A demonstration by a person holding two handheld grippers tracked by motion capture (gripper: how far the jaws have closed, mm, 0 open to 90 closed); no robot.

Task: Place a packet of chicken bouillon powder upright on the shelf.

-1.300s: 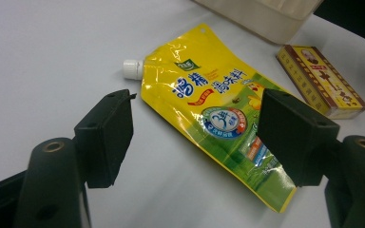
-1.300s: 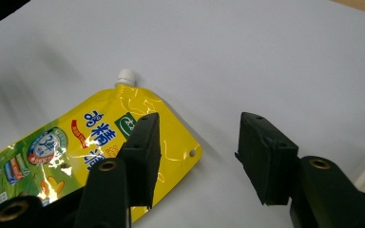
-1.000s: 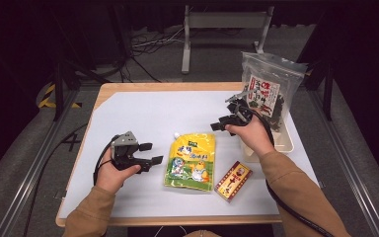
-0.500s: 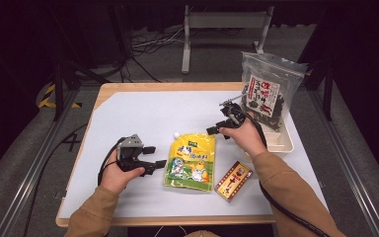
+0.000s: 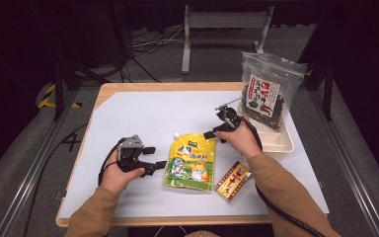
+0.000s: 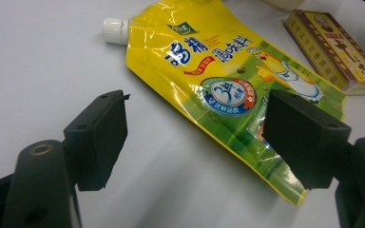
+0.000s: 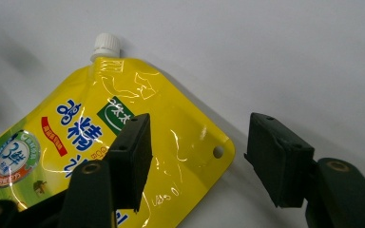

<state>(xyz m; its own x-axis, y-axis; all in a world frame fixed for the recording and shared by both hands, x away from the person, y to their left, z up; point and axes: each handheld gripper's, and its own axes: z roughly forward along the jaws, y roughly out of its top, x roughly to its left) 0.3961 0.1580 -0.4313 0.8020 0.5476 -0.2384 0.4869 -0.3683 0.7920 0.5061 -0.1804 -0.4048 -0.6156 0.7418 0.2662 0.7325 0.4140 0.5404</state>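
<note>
White-covered table, dark room; both tongs agape, empty, opening over pouch

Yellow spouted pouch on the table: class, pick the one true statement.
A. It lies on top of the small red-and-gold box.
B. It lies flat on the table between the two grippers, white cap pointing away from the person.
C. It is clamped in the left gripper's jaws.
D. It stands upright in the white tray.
B: the yellow spouted pouch lies flat between the left gripper and right gripper, unheld, with its white cap at the far end.

Bare white mat behind yellow pouch; small box close right.
</note>
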